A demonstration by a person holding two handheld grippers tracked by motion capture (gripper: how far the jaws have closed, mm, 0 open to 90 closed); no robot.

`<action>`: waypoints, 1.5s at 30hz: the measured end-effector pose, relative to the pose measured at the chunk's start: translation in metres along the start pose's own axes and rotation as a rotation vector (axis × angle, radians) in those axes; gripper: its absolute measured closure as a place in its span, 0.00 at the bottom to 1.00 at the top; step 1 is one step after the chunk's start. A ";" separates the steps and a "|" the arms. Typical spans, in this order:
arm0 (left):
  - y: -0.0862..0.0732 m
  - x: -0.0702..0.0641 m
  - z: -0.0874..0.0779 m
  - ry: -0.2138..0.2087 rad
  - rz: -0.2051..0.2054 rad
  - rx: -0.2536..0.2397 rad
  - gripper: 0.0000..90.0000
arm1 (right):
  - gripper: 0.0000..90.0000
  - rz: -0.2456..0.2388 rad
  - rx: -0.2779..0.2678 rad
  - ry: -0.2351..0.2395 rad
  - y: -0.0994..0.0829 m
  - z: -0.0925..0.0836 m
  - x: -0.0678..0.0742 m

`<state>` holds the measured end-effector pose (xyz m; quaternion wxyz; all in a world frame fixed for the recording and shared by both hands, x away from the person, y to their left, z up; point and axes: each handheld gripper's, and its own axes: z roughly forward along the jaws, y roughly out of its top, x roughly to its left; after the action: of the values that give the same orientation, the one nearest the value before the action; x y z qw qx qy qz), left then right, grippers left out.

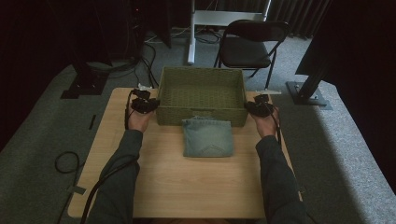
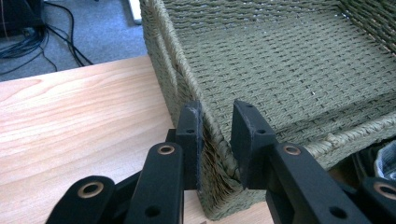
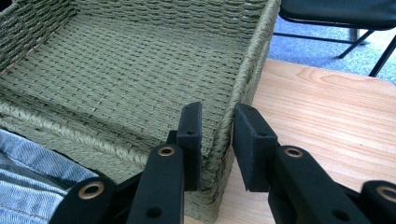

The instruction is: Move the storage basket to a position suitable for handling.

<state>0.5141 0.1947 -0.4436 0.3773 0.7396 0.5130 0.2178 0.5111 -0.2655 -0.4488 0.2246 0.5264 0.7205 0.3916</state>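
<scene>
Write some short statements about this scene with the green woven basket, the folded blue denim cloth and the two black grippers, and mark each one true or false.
1. The green woven basket holds nothing inside. True.
2. The folded blue denim cloth lies inside the basket. False: it lies on the light wooden table, in front of the basket's near wall.
3. The left gripper has its jaws on either side of the basket's side wall near a front corner. True.
4. The right gripper is gripping the denim cloth. False: its jaws straddle the basket's other side wall.
5. A black folding chair stands on the grey floor beyond the table. True.
6. The basket is round. False: it is rectangular.
</scene>
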 end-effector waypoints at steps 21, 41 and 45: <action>-0.028 -0.009 -0.029 -0.027 -0.018 -0.030 0.82 | 0.82 -0.015 -0.019 0.009 -0.022 -0.024 0.013; -0.059 -0.016 -0.061 -0.046 -0.007 -0.071 0.82 | 0.81 -0.055 -0.040 0.021 -0.050 -0.055 0.034; -0.064 -0.018 -0.068 -0.045 -0.004 -0.068 0.82 | 0.80 -0.062 -0.052 0.025 -0.056 -0.062 0.038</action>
<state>0.4214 0.2127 -0.4504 0.4140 0.7300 0.4983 0.2176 0.4199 -0.2582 -0.4540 0.2410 0.4929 0.7287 0.4098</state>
